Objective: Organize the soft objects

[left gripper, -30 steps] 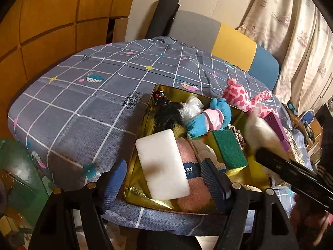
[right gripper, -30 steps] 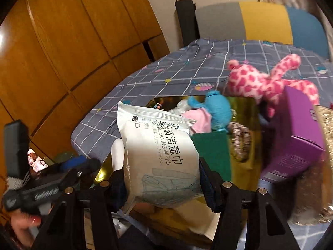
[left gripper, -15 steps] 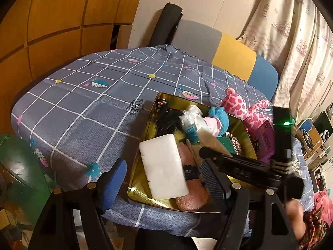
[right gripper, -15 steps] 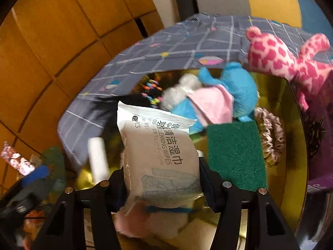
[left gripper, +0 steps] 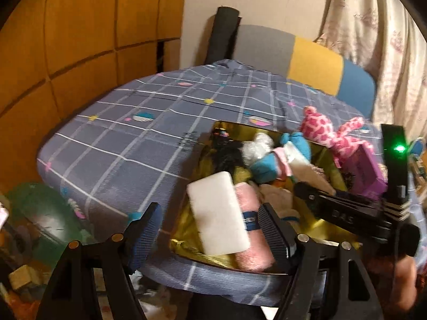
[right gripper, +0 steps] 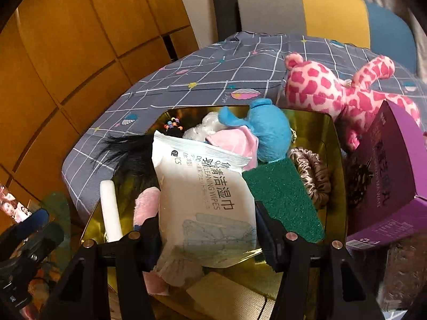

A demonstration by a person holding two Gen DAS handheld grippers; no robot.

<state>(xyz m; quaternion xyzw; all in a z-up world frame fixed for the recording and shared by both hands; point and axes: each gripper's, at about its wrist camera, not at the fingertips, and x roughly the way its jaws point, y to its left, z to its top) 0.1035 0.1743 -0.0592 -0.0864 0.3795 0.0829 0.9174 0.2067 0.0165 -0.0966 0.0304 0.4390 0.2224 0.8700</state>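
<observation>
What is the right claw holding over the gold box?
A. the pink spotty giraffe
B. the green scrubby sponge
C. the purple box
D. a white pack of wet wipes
D. In the right wrist view, the right claw has its fingers on both sides of the white pack of wet wipes, which sits over the gold box; the other three things are not in its grip.

Right gripper (right gripper: 206, 233) tilts downward over the gold tray (right gripper: 331, 138), jaws clamped on the wet wipes pack (right gripper: 205, 200); they have just eased slightly wider, pack between them. Left gripper (left gripper: 208, 228) angles down at the tray's near-left corner, jaws spread, gripping nothing.
</observation>
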